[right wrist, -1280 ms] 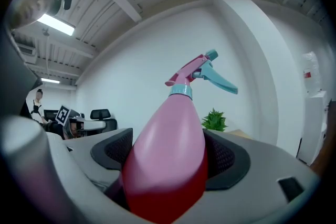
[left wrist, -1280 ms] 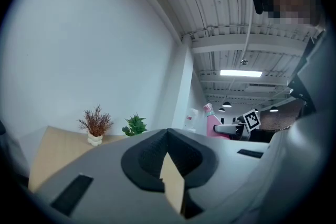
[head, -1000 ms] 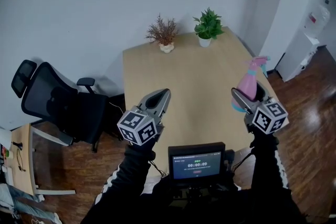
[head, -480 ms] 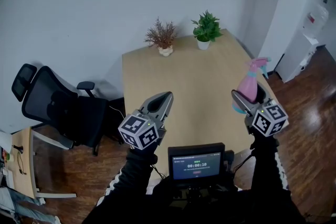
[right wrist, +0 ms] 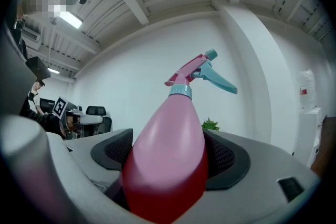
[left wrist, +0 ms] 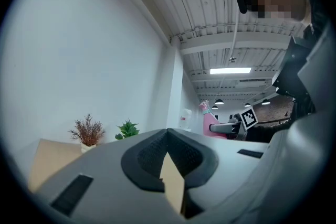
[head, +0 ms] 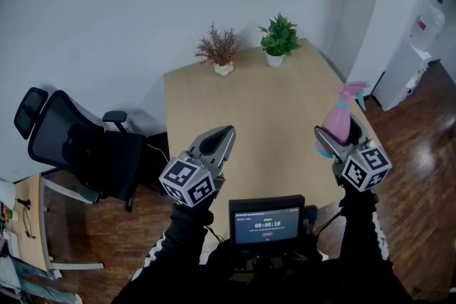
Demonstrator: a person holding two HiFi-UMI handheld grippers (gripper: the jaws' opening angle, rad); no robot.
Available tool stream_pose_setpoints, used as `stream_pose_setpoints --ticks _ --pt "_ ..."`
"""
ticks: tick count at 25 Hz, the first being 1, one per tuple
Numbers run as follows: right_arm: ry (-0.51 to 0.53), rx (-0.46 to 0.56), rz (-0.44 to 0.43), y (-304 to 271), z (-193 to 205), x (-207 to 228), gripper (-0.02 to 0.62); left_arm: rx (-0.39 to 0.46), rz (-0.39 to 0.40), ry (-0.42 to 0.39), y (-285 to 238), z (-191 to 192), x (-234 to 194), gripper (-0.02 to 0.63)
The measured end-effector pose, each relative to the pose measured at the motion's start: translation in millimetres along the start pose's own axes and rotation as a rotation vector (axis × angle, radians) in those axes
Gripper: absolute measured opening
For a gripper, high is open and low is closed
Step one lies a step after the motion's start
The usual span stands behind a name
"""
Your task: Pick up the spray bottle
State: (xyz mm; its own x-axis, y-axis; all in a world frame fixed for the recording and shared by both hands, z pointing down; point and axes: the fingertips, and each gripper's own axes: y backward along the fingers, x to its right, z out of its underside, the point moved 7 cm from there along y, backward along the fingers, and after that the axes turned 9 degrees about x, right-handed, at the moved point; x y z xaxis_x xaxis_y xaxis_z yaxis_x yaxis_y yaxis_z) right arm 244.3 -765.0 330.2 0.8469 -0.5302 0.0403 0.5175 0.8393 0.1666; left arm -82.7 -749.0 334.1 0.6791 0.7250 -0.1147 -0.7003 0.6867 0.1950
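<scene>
A pink spray bottle (head: 338, 119) with a teal trigger head is held up off the wooden table (head: 263, 117) at its right edge. My right gripper (head: 329, 139) is shut on the bottle's body; in the right gripper view the pink spray bottle (right wrist: 168, 149) fills the space between both dark pads. My left gripper (head: 216, 141) hovers over the table's front left part, jaws closed with nothing between them. In the left gripper view my left gripper (left wrist: 169, 152) has its pads meeting, and the spray bottle (left wrist: 209, 120) shows far off to the right.
Two small potted plants, a dried brown one (head: 219, 48) and a green one (head: 278, 38), stand at the table's far edge. A black office chair (head: 78, 142) stands left of the table. A screen (head: 266, 220) sits at my chest. A white water dispenser (head: 417, 46) stands at far right.
The right gripper and bottle have shifted slightly right and a touch higher. The left gripper has barely moved.
</scene>
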Motion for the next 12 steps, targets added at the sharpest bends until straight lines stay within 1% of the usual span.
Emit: stream_pose_setpoints --ticks 12 --pt "0.001 0.007 -0.003 -1.0 3.5 4.2 0.393 -0.012 0.001 0.025 -6.9 17.7 -7.6 0.000"
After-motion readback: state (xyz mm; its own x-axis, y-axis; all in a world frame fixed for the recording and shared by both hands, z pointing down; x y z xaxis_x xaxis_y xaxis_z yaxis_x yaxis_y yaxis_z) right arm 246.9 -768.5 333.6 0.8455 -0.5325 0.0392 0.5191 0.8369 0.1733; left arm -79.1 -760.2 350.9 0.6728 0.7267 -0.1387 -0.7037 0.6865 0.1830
